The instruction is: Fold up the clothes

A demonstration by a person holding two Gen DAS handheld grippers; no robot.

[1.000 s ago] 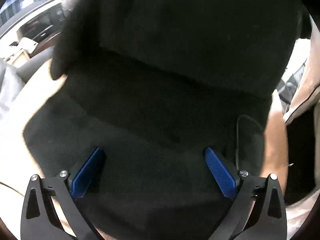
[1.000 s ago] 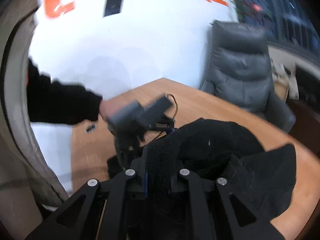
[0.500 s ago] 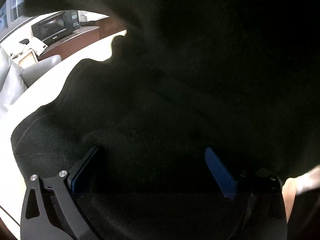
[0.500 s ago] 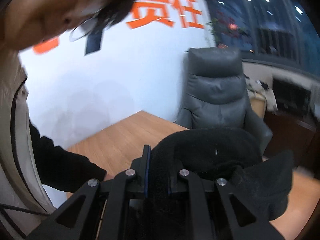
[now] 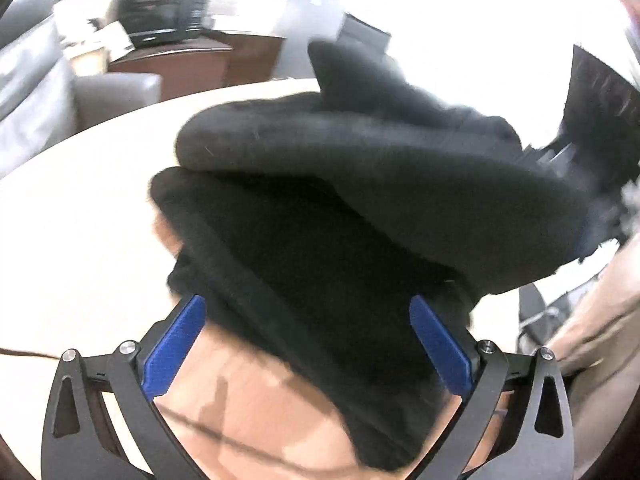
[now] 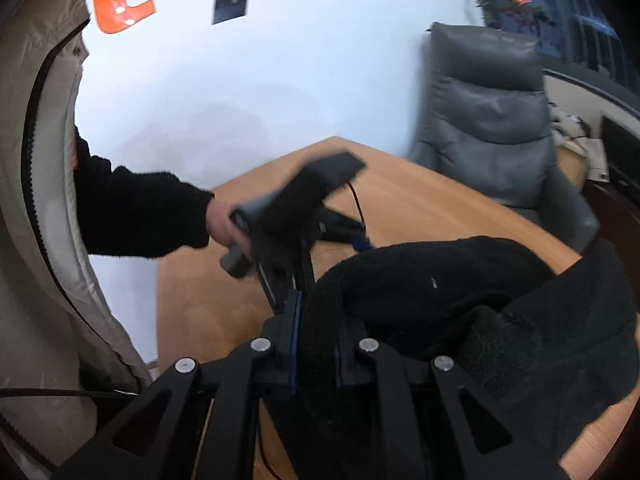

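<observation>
A black fleece garment (image 5: 360, 208) lies bunched in thick folds on the wooden table (image 5: 80, 220). My left gripper (image 5: 308, 344) is open, its blue pads on either side of the near edge of the cloth, gripping nothing. My right gripper (image 6: 316, 344) is shut on a fold of the same black garment (image 6: 460, 300), which drapes to the right of its fingers. The left gripper shows in the right wrist view (image 6: 288, 216), held in a hand with a black sleeve, just beyond the cloth.
A grey leather chair (image 6: 492, 120) stands at the table's far side. A thin black cable (image 5: 224, 440) runs over the table near the left gripper. A person's beige jacket (image 6: 36, 200) fills the left. A white wall with orange lettering is behind.
The garment, which was lifted and covered the left wrist view, has dropped into a folded heap on the table. The right gripper has kept its hold and swung down again.
</observation>
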